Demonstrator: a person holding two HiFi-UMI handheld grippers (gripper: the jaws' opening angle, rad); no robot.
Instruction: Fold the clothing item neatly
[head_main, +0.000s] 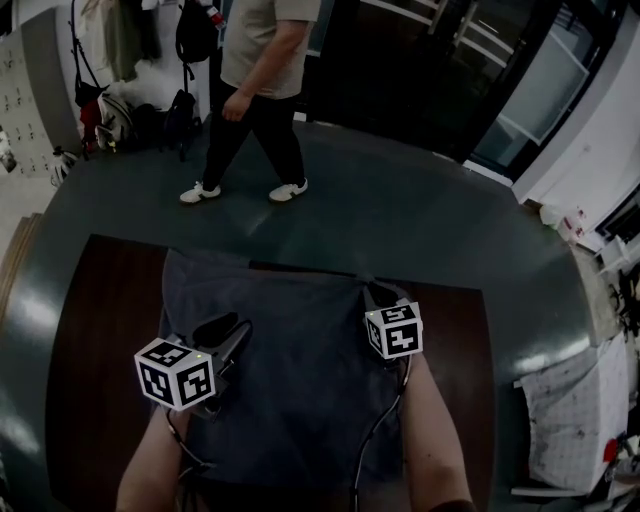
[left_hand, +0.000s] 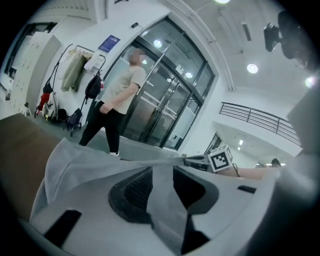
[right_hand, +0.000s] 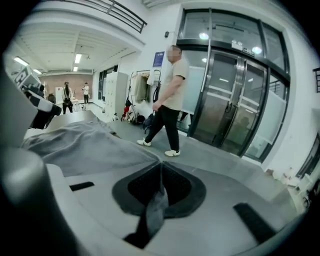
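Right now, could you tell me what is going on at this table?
A person is working on a grey garment that lies on a dark table, with a gripper in each hand. The left gripper and the right gripper each have their jaws closed on a pinch of the cloth, and a band of it is lifted and runs taut between them. No finished fold shows yet. Another person is walking past on the floor beyond.
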